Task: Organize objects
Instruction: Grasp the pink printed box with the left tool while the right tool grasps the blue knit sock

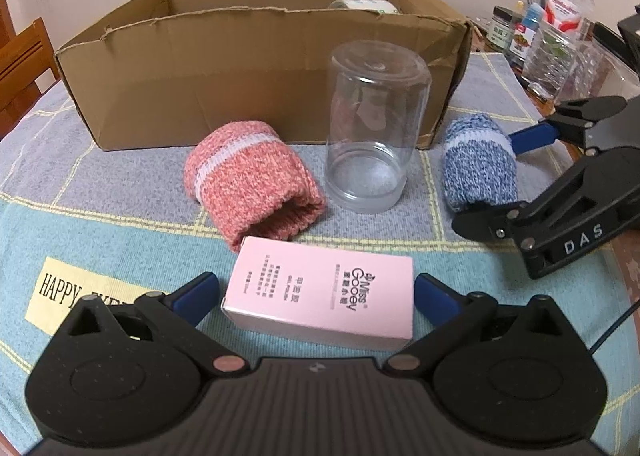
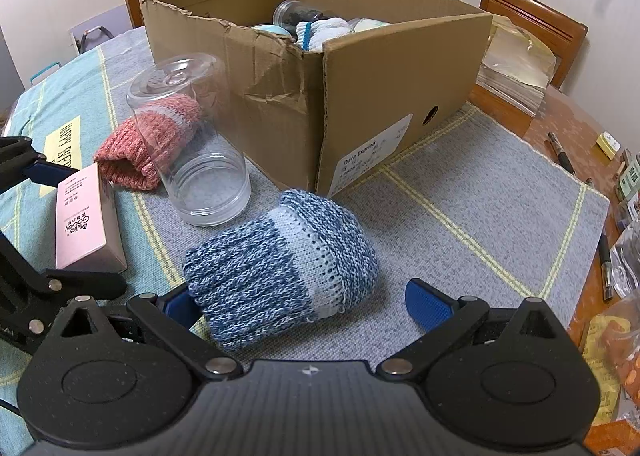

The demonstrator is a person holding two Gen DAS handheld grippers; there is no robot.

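Note:
A pink carton (image 1: 320, 296) lies flat on the tablecloth between the fingers of my left gripper (image 1: 316, 294), which is open and straddles it closely. My right gripper (image 2: 300, 304) is open around a rolled blue knit sock (image 2: 280, 264); its left finger is against the sock and its right finger stands apart. In the left wrist view that blue knit sock (image 1: 476, 164) lies to the right. A rolled pink knit sock (image 1: 248, 184) and a clear jar (image 1: 372, 128), standing upside down, sit in front of the open cardboard box (image 1: 240, 68).
The cardboard box (image 2: 380, 88) holds a dark jar (image 2: 292, 14), a white cloth (image 2: 328, 30) and other items. Water bottles (image 1: 560, 16) and small jars crowd the table's right edge. Pens (image 2: 560, 152) and a stack of plastic bags (image 2: 516, 72) lie beyond the cloth. Wooden chairs surround the table.

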